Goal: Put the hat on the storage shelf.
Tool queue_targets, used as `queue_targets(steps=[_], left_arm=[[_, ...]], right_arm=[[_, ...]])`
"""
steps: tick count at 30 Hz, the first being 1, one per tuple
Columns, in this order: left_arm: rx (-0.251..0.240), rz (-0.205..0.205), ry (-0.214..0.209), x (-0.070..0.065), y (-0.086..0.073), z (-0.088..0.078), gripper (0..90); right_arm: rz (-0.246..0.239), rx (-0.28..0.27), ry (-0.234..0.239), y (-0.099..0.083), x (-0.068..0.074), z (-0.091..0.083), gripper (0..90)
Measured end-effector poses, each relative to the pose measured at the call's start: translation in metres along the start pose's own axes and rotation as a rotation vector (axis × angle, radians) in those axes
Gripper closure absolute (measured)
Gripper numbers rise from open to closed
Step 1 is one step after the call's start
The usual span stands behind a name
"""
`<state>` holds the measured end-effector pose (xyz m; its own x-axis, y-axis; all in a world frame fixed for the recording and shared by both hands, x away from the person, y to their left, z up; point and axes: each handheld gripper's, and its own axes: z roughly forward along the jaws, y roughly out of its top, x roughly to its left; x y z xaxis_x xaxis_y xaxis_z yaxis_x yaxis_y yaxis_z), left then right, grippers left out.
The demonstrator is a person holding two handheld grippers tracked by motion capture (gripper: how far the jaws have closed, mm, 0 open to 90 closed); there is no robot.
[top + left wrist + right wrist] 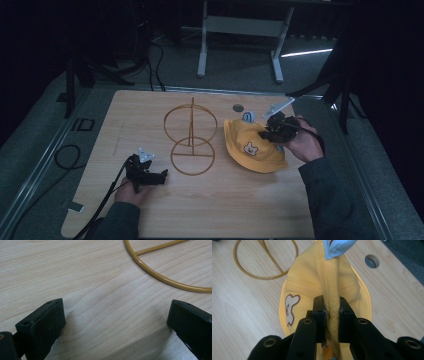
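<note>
Work in hand looks like getting the yellow kid's hat (252, 146) onto the gold wire stand (191, 137). Done so far: R gripper (270, 131) has pinched a fold of the hat's crown, jaws pressed tight on the seam in the right gripper view (332, 312). Hat sits on the wooden table (150, 215), right of the stand and apart from it, brim flat or nearly so. L gripper (152, 176) rests low by the stand's base ring (160, 277), jaws spread wide, nothing between them. Left, I'd say: lift, carry over, drop crown on the stand's upper hoop, let go. Approx 1 of 4 steps done.
</note>
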<state>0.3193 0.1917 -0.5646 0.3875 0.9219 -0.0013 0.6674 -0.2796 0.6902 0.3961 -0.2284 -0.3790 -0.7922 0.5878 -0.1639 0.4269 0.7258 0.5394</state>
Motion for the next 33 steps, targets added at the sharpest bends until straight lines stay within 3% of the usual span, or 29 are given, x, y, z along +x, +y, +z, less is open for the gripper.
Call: queue_targets(steps=[18,33], left_arm=[[0.0,0.0,0.0,0.0,0.0,0.0,1.9],[-0.001,-0.001,-0.001,0.0,0.0,0.0,1.9]], right_arm=[[-0.005,-0.171,-0.003,-0.001,0.004,-0.02,80.1],[0.037,-0.29,0.012,-0.007,0.0,-0.028,80.1]])
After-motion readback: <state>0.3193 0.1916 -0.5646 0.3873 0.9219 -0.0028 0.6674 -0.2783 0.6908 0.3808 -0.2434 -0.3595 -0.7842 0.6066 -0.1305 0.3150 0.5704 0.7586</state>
